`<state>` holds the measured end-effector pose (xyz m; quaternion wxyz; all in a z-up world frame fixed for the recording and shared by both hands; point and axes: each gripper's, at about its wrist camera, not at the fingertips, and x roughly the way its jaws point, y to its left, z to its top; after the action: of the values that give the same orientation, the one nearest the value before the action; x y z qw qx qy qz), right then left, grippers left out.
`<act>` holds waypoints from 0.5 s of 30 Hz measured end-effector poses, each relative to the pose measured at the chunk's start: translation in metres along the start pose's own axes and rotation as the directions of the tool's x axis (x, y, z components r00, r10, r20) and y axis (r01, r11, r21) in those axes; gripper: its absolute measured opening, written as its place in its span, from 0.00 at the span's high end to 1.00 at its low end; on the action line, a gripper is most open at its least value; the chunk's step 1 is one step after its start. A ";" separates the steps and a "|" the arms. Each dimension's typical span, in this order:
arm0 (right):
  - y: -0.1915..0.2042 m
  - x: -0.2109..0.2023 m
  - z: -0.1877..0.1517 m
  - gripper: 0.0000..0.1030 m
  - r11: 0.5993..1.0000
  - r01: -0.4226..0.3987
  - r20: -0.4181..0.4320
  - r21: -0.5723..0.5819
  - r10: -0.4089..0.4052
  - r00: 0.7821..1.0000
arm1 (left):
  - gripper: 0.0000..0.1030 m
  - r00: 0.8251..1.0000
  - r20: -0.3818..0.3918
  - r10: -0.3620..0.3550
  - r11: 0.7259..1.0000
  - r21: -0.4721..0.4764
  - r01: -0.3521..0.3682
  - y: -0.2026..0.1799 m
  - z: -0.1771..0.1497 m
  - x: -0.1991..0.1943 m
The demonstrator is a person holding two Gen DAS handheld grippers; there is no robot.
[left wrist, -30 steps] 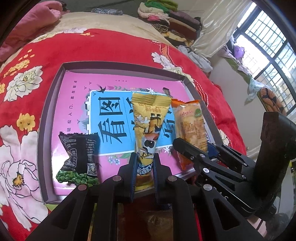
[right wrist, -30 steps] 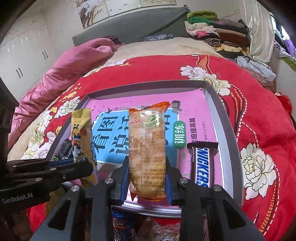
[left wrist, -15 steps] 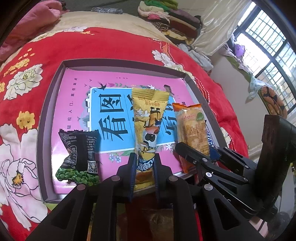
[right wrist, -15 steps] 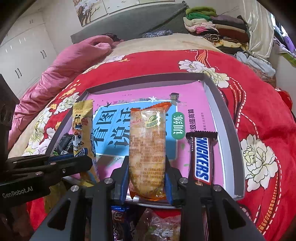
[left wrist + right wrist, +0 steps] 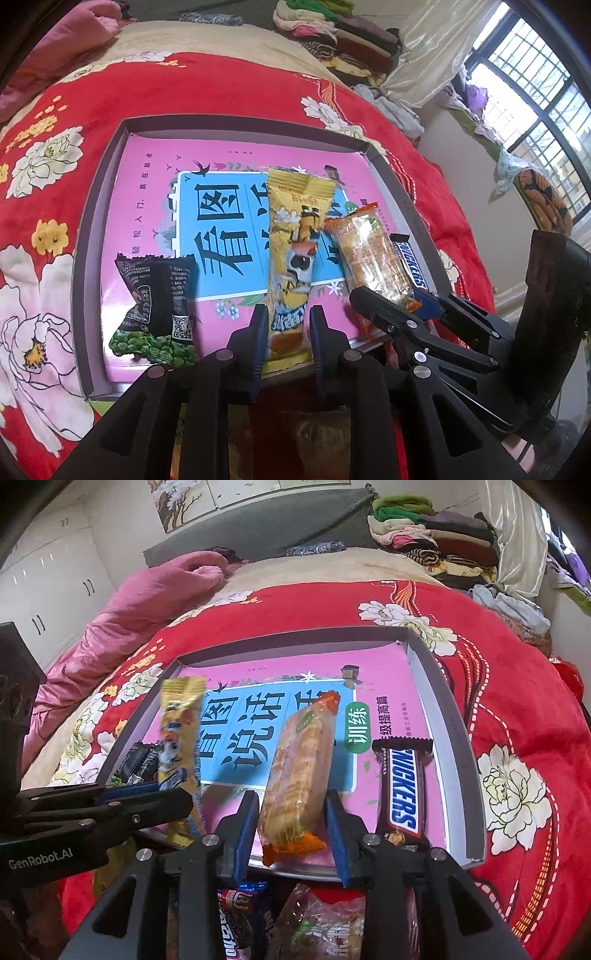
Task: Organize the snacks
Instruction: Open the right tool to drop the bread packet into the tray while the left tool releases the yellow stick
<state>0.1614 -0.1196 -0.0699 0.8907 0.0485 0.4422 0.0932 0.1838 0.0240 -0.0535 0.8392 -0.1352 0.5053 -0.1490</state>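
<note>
A grey-walled tray (image 5: 88, 229) with a pink and blue printed floor lies on the red bed cover; it also shows in the right wrist view (image 5: 458, 734). My left gripper (image 5: 285, 321) is shut on a yellow snack packet (image 5: 295, 251), held over the tray's near part. My right gripper (image 5: 290, 812) has opened around an orange cracker packet (image 5: 299, 771), which tilts between the pads with gaps on both sides. A black and green pea packet (image 5: 157, 306) lies at the tray's near left. A Snickers bar (image 5: 402, 790) lies at its near right.
Several more snack packets (image 5: 295, 919) lie in a pile below the grippers, in front of the tray. Pink bedding (image 5: 140, 602) lies at the far left and folded clothes (image 5: 424, 535) at the far right. A window (image 5: 532, 74) is on the right.
Both grippers have moved forward and down toward the tray floor. The right jaws have opened off the orange cracker packet, which now leans to the right. The left stays shut on the yellow packet.
</note>
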 end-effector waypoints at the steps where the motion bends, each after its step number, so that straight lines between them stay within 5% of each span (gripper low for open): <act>1: 0.000 -0.001 0.000 0.65 1.000 0.001 0.002 -0.001 -0.001 1.000 | 0.75 1.000 0.001 0.001 1.000 0.001 -0.001 0.000 0.000 0.000; 15: 0.000 -0.012 -0.006 0.60 1.000 0.012 0.010 0.006 -0.013 1.000 | 0.53 1.000 0.004 0.005 1.000 0.006 -0.005 -0.003 -0.002 -0.008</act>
<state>0.1496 -0.1224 -0.0636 0.8933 0.0487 0.4384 0.0861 0.1782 0.0243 -0.0467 0.8409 -0.1317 0.5035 -0.1482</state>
